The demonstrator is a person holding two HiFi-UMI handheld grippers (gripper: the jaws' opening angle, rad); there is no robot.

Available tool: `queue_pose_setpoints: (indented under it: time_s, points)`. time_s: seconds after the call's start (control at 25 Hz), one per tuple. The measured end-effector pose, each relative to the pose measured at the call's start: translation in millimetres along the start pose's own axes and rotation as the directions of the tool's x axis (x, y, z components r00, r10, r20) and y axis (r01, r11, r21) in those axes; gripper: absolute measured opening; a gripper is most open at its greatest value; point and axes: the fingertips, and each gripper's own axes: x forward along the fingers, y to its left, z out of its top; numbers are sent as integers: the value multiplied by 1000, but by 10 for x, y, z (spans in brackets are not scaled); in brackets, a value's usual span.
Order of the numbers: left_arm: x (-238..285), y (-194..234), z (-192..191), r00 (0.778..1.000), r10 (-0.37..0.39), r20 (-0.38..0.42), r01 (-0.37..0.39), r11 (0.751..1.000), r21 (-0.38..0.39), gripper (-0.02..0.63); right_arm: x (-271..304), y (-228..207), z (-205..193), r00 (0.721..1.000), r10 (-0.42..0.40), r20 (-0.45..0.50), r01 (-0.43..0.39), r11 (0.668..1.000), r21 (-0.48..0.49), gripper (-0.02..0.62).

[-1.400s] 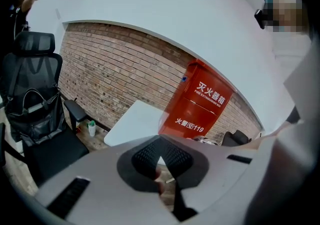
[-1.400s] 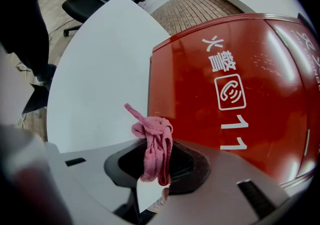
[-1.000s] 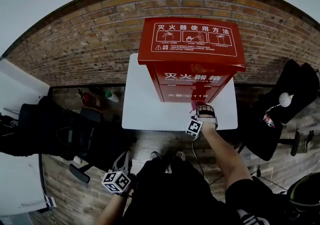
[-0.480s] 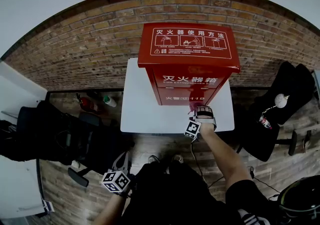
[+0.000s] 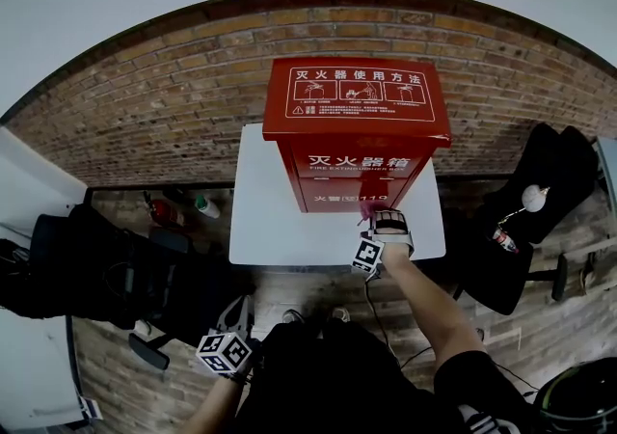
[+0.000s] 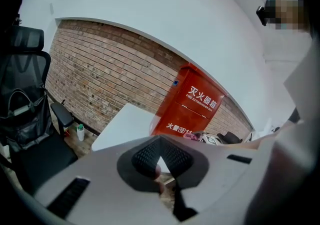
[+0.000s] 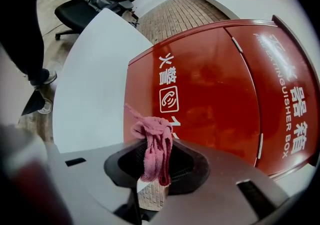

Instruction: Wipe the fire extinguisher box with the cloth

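Right gripper [image 7: 157, 164]: is clamping the bunched pink cloth [image 7: 155, 141] between its jaws.
Cloth: is sitting at the lower front of the red box [image 5: 352, 123].
Box: is standing upright on the white desk [image 5: 265, 205], by the brick wall [image 5: 145, 104].
Left gripper [image 6: 159, 161]: is hanging low with jaws together, well apart from the desk.

Head camera looks steeply down, red box [image 5: 352, 148] at 12 o'clock; camera on right gripper [image 7: 152, 155] faces its front close, that on left gripper [image 6: 159, 152] from farther back.

Fire extinguisher box [image 5: 352, 128] on table [image 5: 265, 205], brick wall [image 5: 145, 123] behind; cloth [image 7: 156, 139] in right tool [image 5: 376, 218], before box front.
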Motion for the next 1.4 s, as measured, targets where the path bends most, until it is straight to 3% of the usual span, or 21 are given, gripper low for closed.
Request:
queue_pose_setpoints:
  time_s: [1.4]
  points:
    - [123,-100,99,997,-68,25,69,998,-4,18,-477,-739,31,988,-154,22,153,987,46,104]
